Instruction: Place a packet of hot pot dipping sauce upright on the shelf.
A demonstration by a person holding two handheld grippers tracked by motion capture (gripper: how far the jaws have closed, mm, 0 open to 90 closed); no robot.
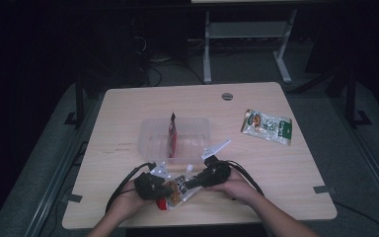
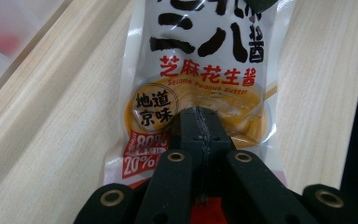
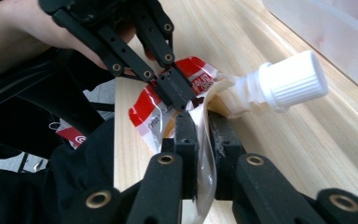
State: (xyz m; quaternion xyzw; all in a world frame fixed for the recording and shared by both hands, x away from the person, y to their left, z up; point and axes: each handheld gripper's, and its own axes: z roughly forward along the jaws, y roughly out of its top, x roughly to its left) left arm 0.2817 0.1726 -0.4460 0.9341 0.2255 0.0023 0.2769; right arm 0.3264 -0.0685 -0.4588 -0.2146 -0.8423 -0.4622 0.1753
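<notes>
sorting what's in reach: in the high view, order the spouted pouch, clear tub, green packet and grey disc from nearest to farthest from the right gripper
1. spouted pouch, at the right gripper, near edge
2. clear tub, just behind, mid-table
3. green packet, right rear
4. grey disc, far edge

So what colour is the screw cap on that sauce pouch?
White; the screw cap shows best in the right gripper view.

We find the high view dim and soft, its surroundings nearly black around the pale wooden table (image 1: 276,163). Both gripper views are brighter; the glossy white sauce pouch with black lettering (image 2: 200,60) carries glare, and the clear plastic tub (image 3: 335,28) sits out of focus
</notes>
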